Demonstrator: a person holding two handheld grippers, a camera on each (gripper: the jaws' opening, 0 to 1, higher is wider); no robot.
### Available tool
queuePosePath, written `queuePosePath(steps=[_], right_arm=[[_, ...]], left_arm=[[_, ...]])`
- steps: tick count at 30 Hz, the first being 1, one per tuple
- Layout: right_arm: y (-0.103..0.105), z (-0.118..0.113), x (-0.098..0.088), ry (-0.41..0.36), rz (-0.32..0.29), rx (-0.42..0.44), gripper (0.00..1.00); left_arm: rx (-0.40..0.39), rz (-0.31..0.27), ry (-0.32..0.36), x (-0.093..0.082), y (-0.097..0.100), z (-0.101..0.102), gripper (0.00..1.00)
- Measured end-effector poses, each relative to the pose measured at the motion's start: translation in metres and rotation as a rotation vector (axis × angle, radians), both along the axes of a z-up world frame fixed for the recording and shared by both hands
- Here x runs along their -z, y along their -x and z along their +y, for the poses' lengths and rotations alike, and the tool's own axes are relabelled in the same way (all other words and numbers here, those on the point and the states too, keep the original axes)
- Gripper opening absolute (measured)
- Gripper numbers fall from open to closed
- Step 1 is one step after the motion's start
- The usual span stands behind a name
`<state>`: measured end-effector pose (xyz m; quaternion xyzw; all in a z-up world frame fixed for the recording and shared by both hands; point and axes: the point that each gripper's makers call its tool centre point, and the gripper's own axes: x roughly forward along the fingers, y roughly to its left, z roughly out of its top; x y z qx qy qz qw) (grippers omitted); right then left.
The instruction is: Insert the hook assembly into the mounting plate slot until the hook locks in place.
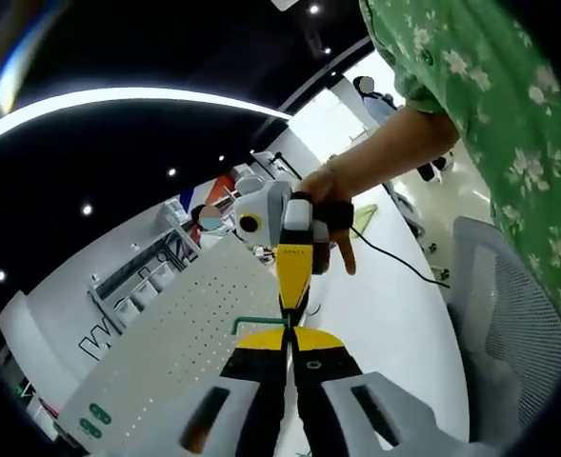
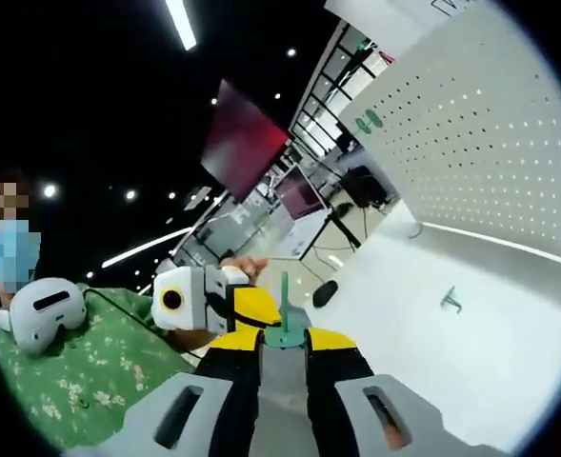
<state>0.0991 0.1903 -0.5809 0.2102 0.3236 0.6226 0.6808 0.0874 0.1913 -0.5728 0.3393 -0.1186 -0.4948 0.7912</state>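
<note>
A green wire hook (image 1: 253, 322) hangs in the air between both grippers, which face each other tip to tip. My left gripper (image 1: 287, 337) is shut on one end of it, its yellow tips pressed together. From above, my right gripper (image 1: 291, 303) reaches down in a person's hand and pinches the same hook. In the right gripper view the hook's green stem (image 2: 283, 300) rises from my shut right gripper (image 2: 283, 339), with the left gripper (image 2: 259, 319) just behind. The white perforated mounting plate (image 1: 180, 352) (image 2: 480, 143) stands upright beside the hook, apart from it.
A second green hook (image 2: 450, 300) lies on the white table (image 2: 470, 352) (image 1: 385, 314) below the plate. A black cable (image 1: 399, 259) and a small dark object (image 2: 325, 293) rest on the table. A grey mesh chair (image 1: 509, 314) stands at its edge.
</note>
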Motion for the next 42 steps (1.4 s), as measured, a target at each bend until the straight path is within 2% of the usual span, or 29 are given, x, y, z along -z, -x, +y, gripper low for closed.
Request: queuePosePath(steps=[3,6,9,16,21,22,27,28,30,32,33,34,37,42], right_arm=[[0.000,0.000,0.001,-0.007,0.020,0.003,0.17],[-0.001,0.000,0.000,-0.010,0.001,0.010,0.16],[-0.005,0.000,-0.002,-0.020,-0.009,0.031,0.16],[-0.014,0.002,-0.008,-0.057,-0.031,0.075,0.16],[-0.019,0.002,-0.012,-0.076,-0.042,0.099,0.16],[-0.020,0.003,-0.012,-0.074,-0.052,0.105,0.16],[-0.026,0.002,-0.010,-0.061,-0.079,0.134,0.16],[-0.028,0.002,-0.010,-0.051,-0.095,0.148,0.16],[-0.031,0.002,-0.009,-0.036,-0.121,0.167,0.16],[-0.033,0.003,-0.008,-0.020,-0.143,0.181,0.16],[-0.036,0.004,-0.008,-0.006,-0.165,0.191,0.16],[-0.038,0.004,-0.007,0.007,-0.192,0.201,0.16],[-0.040,0.006,-0.009,0.017,-0.226,0.220,0.16],[-0.051,0.008,-0.010,0.066,-0.338,0.289,0.16]], left_arm=[[0.004,0.001,-0.003,0.001,0.000,-0.001,0.02],[0.002,0.003,0.001,0.001,0.000,-0.001,0.02],[-0.025,0.055,0.050,-0.001,-0.006,0.000,0.02],[-0.042,0.125,0.127,-0.009,-0.015,0.004,0.03],[-0.040,0.172,0.171,-0.011,-0.018,0.005,0.08],[-0.037,0.219,0.204,-0.011,-0.017,0.005,0.09],[-0.056,0.368,0.286,-0.008,-0.022,0.014,0.10],[-0.063,0.413,0.316,-0.009,-0.023,0.016,0.11],[-0.068,0.464,0.353,-0.010,-0.024,0.017,0.12],[-0.112,0.536,0.410,-0.011,-0.032,0.022,0.12],[-0.137,0.543,0.422,-0.011,-0.036,0.024,0.12],[-0.169,0.575,0.437,-0.010,-0.040,0.027,0.12],[-0.218,0.626,0.499,-0.013,-0.049,0.032,0.11],[-0.280,0.633,0.507,-0.015,-0.058,0.032,0.10]])
